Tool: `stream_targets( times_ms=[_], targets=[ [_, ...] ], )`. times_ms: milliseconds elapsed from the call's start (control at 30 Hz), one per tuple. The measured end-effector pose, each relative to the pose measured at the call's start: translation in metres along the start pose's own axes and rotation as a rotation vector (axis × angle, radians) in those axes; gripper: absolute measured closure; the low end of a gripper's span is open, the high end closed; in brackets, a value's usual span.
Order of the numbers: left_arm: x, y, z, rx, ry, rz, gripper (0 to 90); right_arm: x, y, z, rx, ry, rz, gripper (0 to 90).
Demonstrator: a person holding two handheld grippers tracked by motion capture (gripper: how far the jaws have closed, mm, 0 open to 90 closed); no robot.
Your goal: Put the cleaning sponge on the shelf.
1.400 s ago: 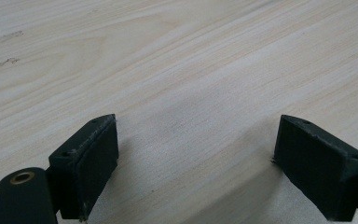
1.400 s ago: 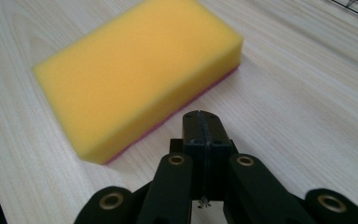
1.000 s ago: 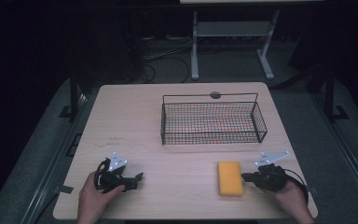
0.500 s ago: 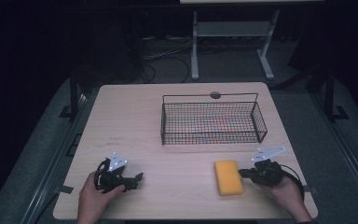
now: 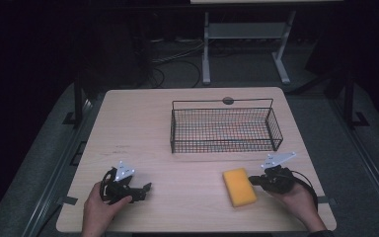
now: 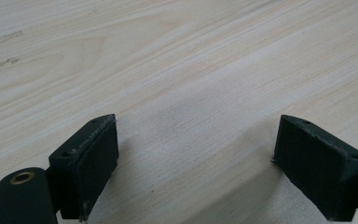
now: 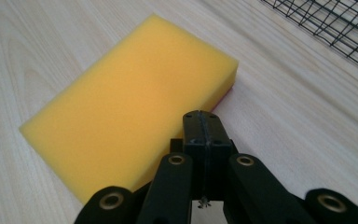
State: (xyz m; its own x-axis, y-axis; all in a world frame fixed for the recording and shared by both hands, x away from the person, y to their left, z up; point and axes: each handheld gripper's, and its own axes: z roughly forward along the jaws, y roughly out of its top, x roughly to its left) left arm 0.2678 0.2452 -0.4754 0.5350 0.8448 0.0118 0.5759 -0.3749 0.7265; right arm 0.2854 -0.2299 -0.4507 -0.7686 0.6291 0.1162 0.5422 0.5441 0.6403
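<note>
Black grippers [image 7: 201, 135], brass rivets

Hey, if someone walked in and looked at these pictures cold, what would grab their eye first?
The yellow sponge stands out, lying flat on the pale table near its front right. The right gripper, jaws shut, sits just beside the sponge's right edge. Behind them stands an empty black wire basket, while the left gripper rests open at the front left.
</note>
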Motion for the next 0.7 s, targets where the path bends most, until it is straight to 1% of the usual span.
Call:
stream_targets(
  times_ms=[200, 700],
  targets=[
    [0.000, 0.000, 0.000, 0.004, 0.000, 0.001, 12.8, 0.001, 0.006, 0.004, 0.002, -0.006, -0.018, 89.9],
    [0.000, 0.000, 0.000, 0.003, 0.002, -0.002, 12.9, 0.000, 0.021, 0.014, 0.001, 0.005, -0.019, 89.9]
  ],
)
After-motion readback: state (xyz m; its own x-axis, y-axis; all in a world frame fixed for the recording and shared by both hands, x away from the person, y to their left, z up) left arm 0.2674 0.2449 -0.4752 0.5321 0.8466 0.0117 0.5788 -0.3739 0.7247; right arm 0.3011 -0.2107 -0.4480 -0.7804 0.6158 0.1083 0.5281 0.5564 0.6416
